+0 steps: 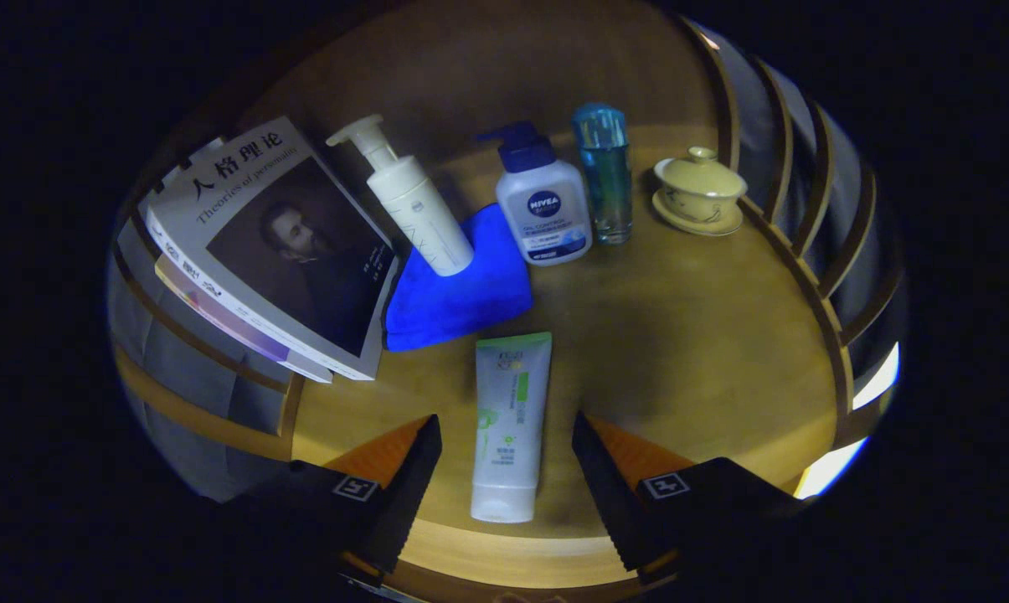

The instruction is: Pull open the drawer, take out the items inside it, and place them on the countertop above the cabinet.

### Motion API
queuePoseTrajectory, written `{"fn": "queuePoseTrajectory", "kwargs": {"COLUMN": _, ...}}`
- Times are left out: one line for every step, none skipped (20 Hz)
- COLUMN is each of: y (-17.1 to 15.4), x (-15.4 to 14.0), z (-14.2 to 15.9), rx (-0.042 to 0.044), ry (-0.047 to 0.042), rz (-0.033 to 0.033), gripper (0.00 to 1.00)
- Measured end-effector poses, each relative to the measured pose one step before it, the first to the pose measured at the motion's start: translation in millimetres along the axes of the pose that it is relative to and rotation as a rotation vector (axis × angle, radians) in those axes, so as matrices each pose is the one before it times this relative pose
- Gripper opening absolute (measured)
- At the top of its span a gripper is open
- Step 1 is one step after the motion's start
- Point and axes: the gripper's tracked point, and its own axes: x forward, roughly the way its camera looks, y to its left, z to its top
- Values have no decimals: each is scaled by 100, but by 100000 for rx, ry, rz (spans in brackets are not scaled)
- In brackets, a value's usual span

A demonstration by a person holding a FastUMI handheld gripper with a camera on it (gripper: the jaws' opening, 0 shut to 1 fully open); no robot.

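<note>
A white tube with a green end (512, 377) lies flat on the wooden surface (688, 335), pointing along my fingers. My gripper (506, 421) is open above it, one finger on each side of the tube's lower half, with a small gap on both sides. Just beyond the tube lies a folded blue cloth (462, 297). A white pump bottle (420, 213) stands on the cloth's far edge. To its right stand a white bottle with a dark blue pump (543, 213) and a clear blue bottle (604, 176).
A stack of books (286, 243) lies to the left of the cloth, overhanging the surface's left edge. A yellow lidded cup on a saucer (699, 193) sits at the far right. Wooden slats (814, 193) run along the right side. Bare wood stretches right of the tube.
</note>
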Motion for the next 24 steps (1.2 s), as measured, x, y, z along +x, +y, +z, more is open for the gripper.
{"fn": "queuePoseTrajectory", "kwargs": {"y": 129, "x": -599, "z": -274, "rx": -792, "ry": -2121, "rz": -59, "gripper": 98}}
{"fn": "queuePoseTrajectory", "kwargs": {"y": 315, "x": -811, "z": -93, "rx": -948, "ry": -3806, "rz": 37, "gripper": 98}}
{"fn": "queuePoseTrajectory", "kwargs": {"y": 131, "x": -961, "z": 33, "rx": -1992, "ry": -4121, "rz": -441, "gripper": 98}}
{"fn": "queuePoseTrajectory", "kwargs": {"y": 75, "x": -1186, "z": 145, "rx": -2376, "ry": -5238, "rz": -685, "gripper": 98}}
{"fn": "queuePoseTrajectory", "kwargs": {"y": 293, "x": -1149, "z": 418, "rx": -2441, "ry": -5819, "rz": -301, "gripper": 98}}
{"fn": "queuePoseTrajectory", "kwargs": {"y": 411, "x": -1244, "z": 158, "rx": -2102, "ry": -5647, "rz": -39, "gripper": 98}}
{"fn": "queuePoseTrajectory", "kwargs": {"y": 521, "x": -1290, "z": 243, "rx": -2258, "ry": -5688, "rz": 599, "gripper": 98}}
{"fn": "queuePoseTrajectory", "kwargs": {"y": 365, "x": -1160, "z": -50, "rx": -2482, "ry": -5113, "rz": 447, "gripper": 98}}
{"fn": "queuePoseTrajectory", "kwargs": {"y": 441, "x": -1237, "z": -103, "rx": -2720, "ry": -4424, "rz": 351, "gripper": 98}}
{"fn": "queuePoseTrajectory", "kwargs": {"y": 251, "x": -1130, "z": -116, "rx": -2629, "ry": -4353, "rz": 142, "gripper": 98}}
{"fn": "queuePoseTrajectory", "kwargs": {"y": 173, "x": -1079, "z": -41, "rx": -2472, "ry": -4586, "rz": -797, "gripper": 98}}
{"fn": "queuePoseTrajectory", "kwargs": {"y": 143, "x": -1034, "z": -139, "rx": -1705, "ry": -4010, "rz": -925, "gripper": 98}}
{"fn": "queuePoseTrajectory", "kwargs": {"y": 500, "x": -1053, "z": -361, "rx": -435, "ry": -3224, "rz": -85, "gripper": 98}}
{"fn": "queuePoseTrajectory", "kwargs": {"y": 398, "x": -1108, "z": -253, "rx": 936, "ry": -3433, "rz": 89, "gripper": 98}}
{"fn": "queuePoseTrajectory", "kwargs": {"y": 208, "x": -965, "z": -136, "rx": 1033, "ry": -4032, "rz": 381, "gripper": 98}}
{"fn": "queuePoseTrajectory", "kwargs": {"y": 190, "x": -1097, "z": -205, "rx": 468, "ry": -3714, "rz": 59, "gripper": 98}}
{"fn": "queuePoseTrajectory", "kwargs": {"y": -102, "x": -992, "z": -306, "rx": -561, "ry": -3435, "rz": -770, "gripper": 98}}
{"fn": "queuePoseTrajectory", "kwargs": {"y": -118, "x": -1160, "z": -338, "rx": -1418, "ry": -2920, "rz": -833, "gripper": 98}}
{"fn": "queuePoseTrajectory", "kwargs": {"y": 85, "x": -1016, "z": -211, "rx": -1331, "ry": -2941, "rz": -679, "gripper": 98}}
{"fn": "queuePoseTrajectory", "kwargs": {"y": 45, "x": -1060, "z": -331, "rx": -1559, "ry": -2305, "rz": -444, "gripper": 98}}
{"fn": "queuePoseTrajectory", "kwargs": {"y": 38, "x": -1072, "z": -369, "rx": -1679, "ry": -2556, "rz": -535, "gripper": 98}}
{"fn": "queuePoseTrajectory", "kwargs": {"y": -36, "x": -1051, "z": -354, "rx": -1584, "ry": -2033, "rz": -1101, "gripper": 98}}
{"fn": "queuePoseTrajectory", "kwargs": {"y": 22, "x": -1171, "z": -378, "rx": -796, "ry": -2067, "rz": -1196, "gripper": 98}}
{"fn": "queuePoseTrajectory", "kwargs": {"y": 432, "x": -1174, "z": -282, "rx": 113, "ry": -2312, "rz": -49, "gripper": 98}}
